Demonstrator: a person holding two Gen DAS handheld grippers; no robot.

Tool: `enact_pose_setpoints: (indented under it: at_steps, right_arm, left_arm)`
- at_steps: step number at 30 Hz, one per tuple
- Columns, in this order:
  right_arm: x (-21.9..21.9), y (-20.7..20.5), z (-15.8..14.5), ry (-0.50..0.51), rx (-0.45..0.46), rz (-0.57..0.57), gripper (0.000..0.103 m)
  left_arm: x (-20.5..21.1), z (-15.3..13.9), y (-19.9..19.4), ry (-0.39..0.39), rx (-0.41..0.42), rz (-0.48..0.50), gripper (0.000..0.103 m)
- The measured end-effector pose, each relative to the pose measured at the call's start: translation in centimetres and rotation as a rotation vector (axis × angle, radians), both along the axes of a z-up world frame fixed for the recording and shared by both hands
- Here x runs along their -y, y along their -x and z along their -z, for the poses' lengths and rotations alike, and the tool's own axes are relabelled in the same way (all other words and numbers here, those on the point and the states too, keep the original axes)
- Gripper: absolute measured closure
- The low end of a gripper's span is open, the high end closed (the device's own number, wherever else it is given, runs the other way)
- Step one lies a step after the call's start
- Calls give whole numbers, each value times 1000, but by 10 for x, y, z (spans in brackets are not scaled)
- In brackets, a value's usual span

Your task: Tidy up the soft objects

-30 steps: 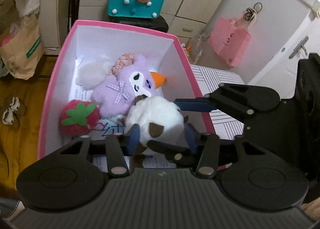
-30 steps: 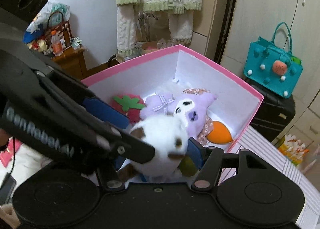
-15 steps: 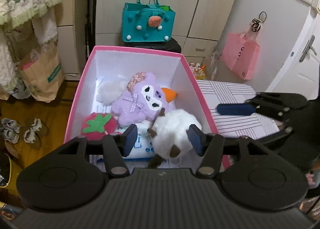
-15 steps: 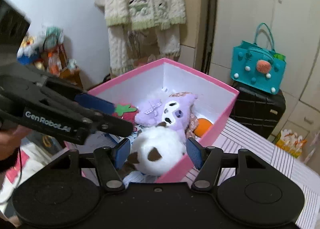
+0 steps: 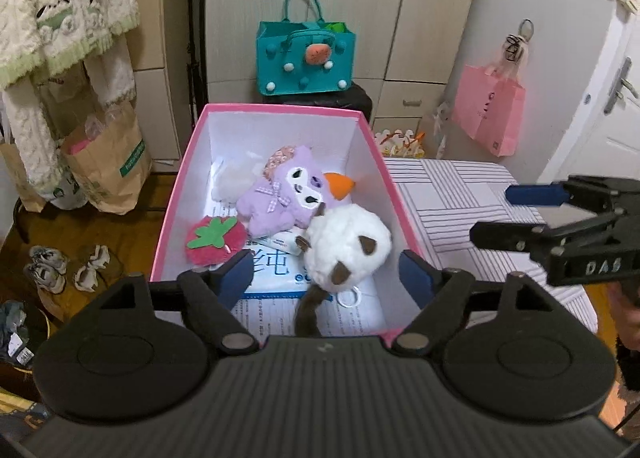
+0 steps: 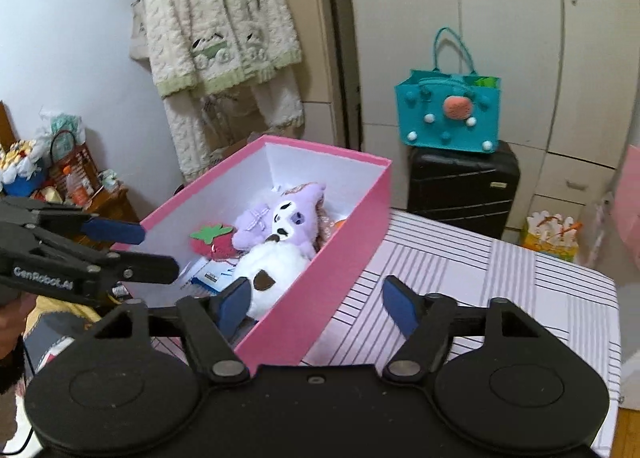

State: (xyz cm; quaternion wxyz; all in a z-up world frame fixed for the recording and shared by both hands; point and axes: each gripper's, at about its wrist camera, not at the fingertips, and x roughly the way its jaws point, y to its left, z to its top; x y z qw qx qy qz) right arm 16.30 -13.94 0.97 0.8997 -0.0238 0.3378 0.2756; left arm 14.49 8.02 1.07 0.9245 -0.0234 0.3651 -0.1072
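From the left wrist view, the pink box [image 5: 170,214] stands at the edge of the striped surface [image 5: 460,198] and already holds the soft things. The white plush [image 5: 348,246] lies in the near part of the box, on some printed paper sheets, and it touches the purple plush [image 5: 284,194] behind it. A red strawberry plush [image 5: 214,240] lies at the left wall, and an orange piece [image 5: 339,184] shows beside the purple one. The left gripper [image 5: 326,276] hangs above the near end of the box. Its jaws have just been opening and now stand released, well apart; the white plush shows between them but lower down, and the pads do not press on it. The right gripper [image 5: 498,214] is over the striped surface, also with nothing in it.

From the right wrist view, the right gripper [image 6: 316,302] has its jaws released too; they have just been opening, and only the near pink corner of the box [image 6: 348,214] and the surface show between them. The white plush [image 6: 276,268] rests inside the box, against the purple plush [image 6: 288,218].

I judge that the putting-in step for the white plush is finished. On the part of the surface [image 6: 500,270] that I can see, no other soft thing lies, so little or nothing seems left; what is outside the views I cannot tell.
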Motion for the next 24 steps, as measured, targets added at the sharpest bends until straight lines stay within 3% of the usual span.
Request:
enact_pose_setpoints:
  at_steps: [2, 4, 5, 8, 10, 13, 17, 22, 24]
  right_arm:
    - [6, 6, -6, -11, 7, 29, 6]
    - [13, 13, -12, -13, 14, 70, 1]
    - [15, 17, -15, -4, 17, 103, 1]
    - [20, 29, -22, 32, 18, 187, 1]
    - [26, 38, -25, 31, 19, 180, 1]
    - [40, 53, -32, -26, 22, 141, 1]
    - [60, 72, -39, -99, 26, 203, 1]
    - [69, 103, -44, -25, 134, 343, 1]
    - [67, 115, -42, -1, 142, 347, 1]
  left_arm:
    - [6, -5, 5, -13, -4, 13, 17]
    - [11, -8, 10, -15, -6, 6, 10]
    - [13, -10, 13, -15, -6, 0, 4]
    - [17, -14, 23, -25, -3, -31, 2]
    - [22, -17, 29, -42, -5, -47, 2]
    - [28, -19, 38, -70, -25, -77, 2]
    - [38, -20, 56, -79, -3, -69, 2]
    - [53, -19, 77, -91, 42, -70, 2]
    - [58, -16, 82, -75, 34, -63, 2]
